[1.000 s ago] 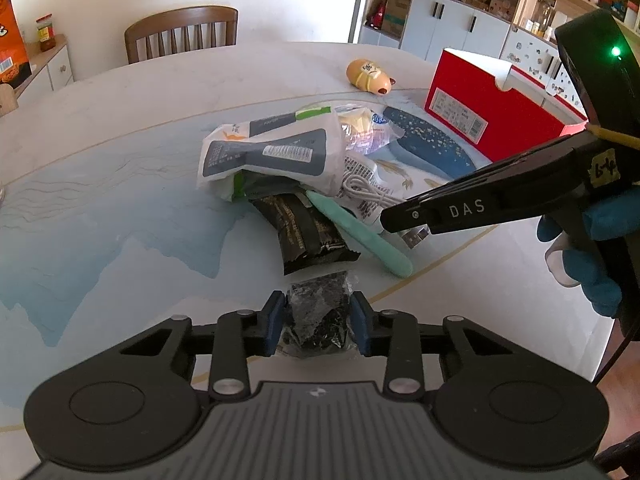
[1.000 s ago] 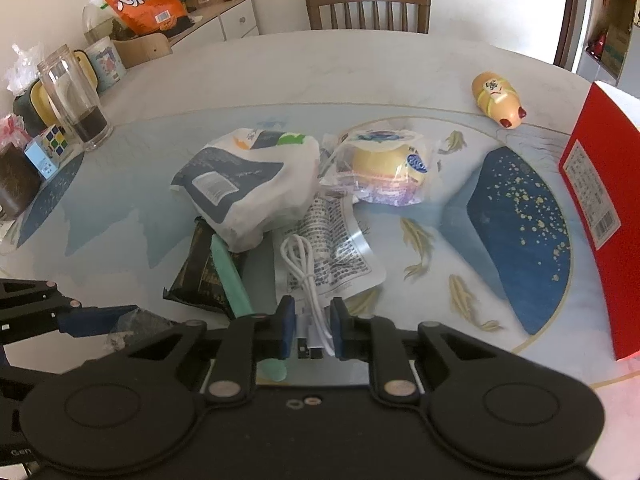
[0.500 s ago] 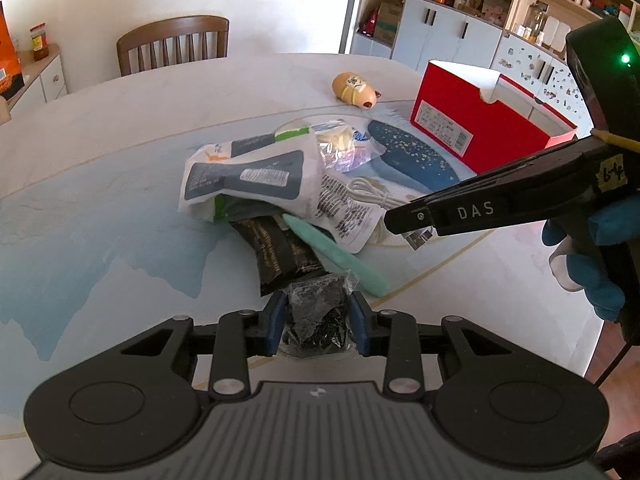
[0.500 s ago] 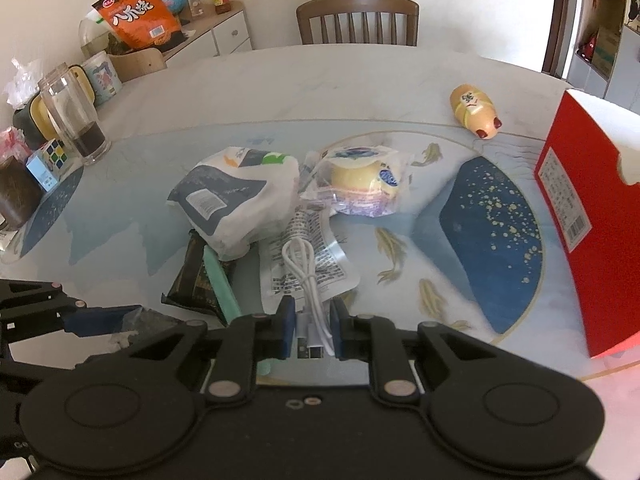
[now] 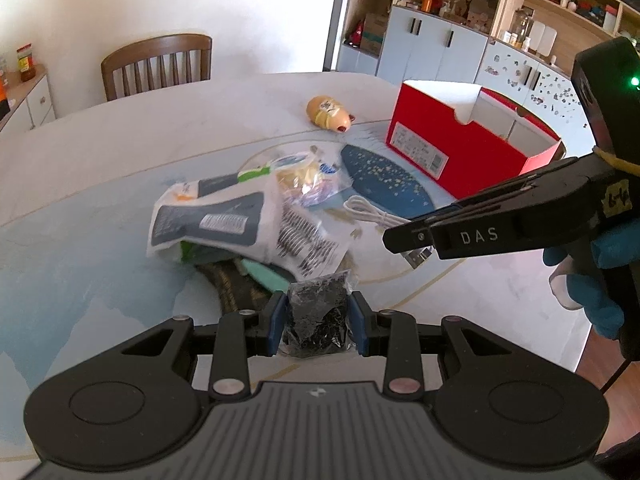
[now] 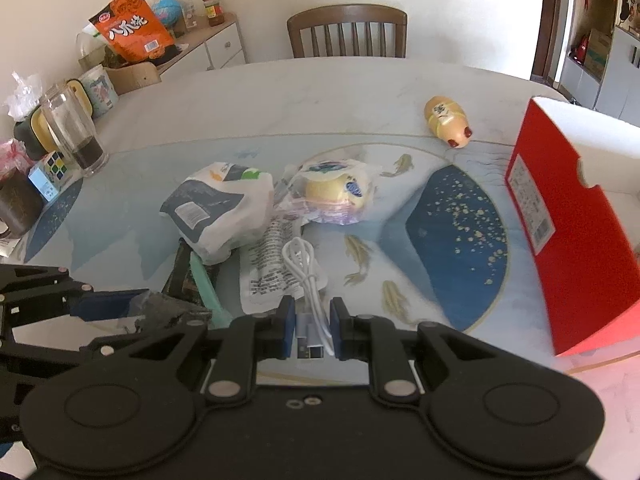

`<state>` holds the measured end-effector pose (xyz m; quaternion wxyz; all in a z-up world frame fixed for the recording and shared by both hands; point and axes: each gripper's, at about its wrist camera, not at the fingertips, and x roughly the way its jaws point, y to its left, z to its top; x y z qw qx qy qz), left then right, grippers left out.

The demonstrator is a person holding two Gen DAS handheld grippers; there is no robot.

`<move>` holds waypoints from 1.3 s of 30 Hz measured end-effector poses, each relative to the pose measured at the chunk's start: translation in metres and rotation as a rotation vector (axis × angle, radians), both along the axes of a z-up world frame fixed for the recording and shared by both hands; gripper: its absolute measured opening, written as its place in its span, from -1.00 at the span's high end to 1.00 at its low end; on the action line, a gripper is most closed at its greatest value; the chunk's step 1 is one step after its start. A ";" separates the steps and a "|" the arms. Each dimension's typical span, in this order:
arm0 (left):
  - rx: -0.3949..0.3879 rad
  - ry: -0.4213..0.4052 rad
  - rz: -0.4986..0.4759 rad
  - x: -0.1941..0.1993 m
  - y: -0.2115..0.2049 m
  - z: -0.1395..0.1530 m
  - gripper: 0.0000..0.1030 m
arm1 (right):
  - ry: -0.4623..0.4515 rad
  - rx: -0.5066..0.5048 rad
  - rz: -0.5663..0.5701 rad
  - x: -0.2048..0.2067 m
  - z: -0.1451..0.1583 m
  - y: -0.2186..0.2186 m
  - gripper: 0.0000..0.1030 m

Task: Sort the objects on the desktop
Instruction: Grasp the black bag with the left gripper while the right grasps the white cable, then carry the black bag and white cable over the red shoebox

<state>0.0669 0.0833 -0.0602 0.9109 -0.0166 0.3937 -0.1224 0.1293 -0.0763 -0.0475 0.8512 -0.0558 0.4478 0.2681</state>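
I'm pinching the clear packet of black bits (image 5: 317,316) in my left gripper (image 5: 317,322) and the white USB cable (image 6: 305,276) in my right gripper (image 6: 311,330); I'm keeping both grips firm, lifting clear of the pile, aiming for the red box (image 6: 568,240) at frame right

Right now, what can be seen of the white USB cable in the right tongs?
The white USB cable is a thin, glossy plastic lead coiled into a small bundle, ending in a silver metal USB plug. The right tongs are shut on the plug end, blue pads pressing either side. The looped part trails forward over a clear printed plastic packet in the pile on the table; whether it rests on the packet or hangs just above cannot be told.
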 end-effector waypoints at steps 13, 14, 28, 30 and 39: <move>-0.005 -0.045 -0.046 0.019 -0.038 0.030 0.37 | -0.045 0.021 -0.023 0.006 0.027 -0.038 0.67; -0.005 -0.048 -0.048 0.021 -0.040 0.032 0.37 | -0.049 0.023 -0.025 0.007 0.030 -0.042 0.67; -0.005 -0.075 -0.082 0.049 -0.081 0.054 0.37 | -0.101 0.052 -0.055 0.029 0.060 -0.095 0.67; -0.005 -0.078 -0.088 0.054 -0.088 0.057 0.37 | -0.112 0.052 -0.059 0.034 0.063 -0.102 0.67; -0.011 -0.103 -0.109 0.077 -0.123 0.067 0.37 | -0.136 0.065 -0.078 0.051 0.074 -0.139 0.67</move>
